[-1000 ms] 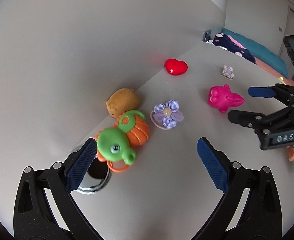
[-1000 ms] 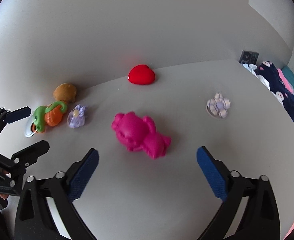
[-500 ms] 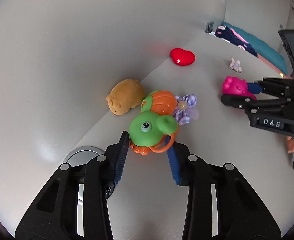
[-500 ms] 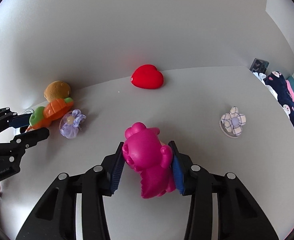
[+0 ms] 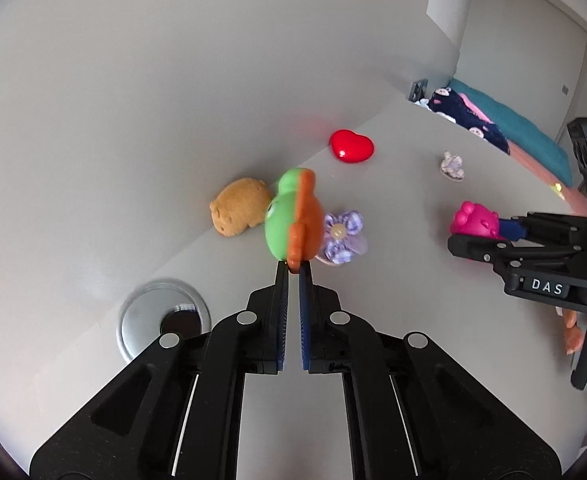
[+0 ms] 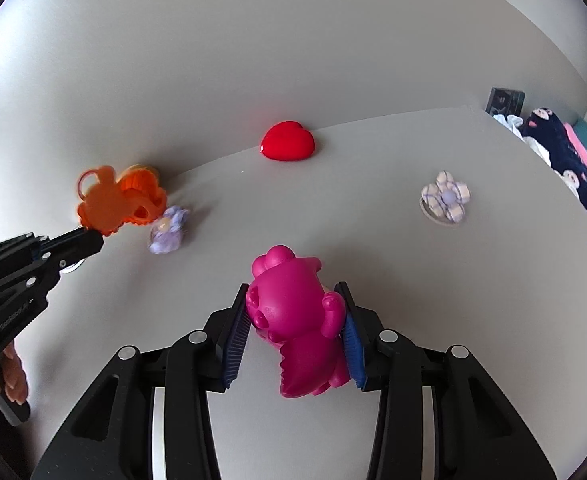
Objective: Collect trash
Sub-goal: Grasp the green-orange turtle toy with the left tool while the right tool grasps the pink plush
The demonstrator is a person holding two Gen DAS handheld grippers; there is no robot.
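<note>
Left gripper (image 5: pixel 293 270) fingers clenched on the thin edge of the green-orange toy (image 5: pixel 293 220), frame center, raised off the grey table (image 5: pixel 393 280). Right gripper (image 6: pixel 295 316) fingers grasping the pink toy (image 6: pixel 297 320) at lower center. Red heart (image 6: pixel 288 146), tan plush (image 5: pixel 239 212), purple flower (image 5: pixel 343 236) and pale flower (image 6: pixel 445 200) lie on the table.

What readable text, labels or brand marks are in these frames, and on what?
"DAS": white letters on the body of the right gripper, seen from the left wrist.
Raised lettering on the side of the left gripper, seen from the right wrist: too blurred to read.
Small embossed mark on the pink toy: too small to read.
</note>
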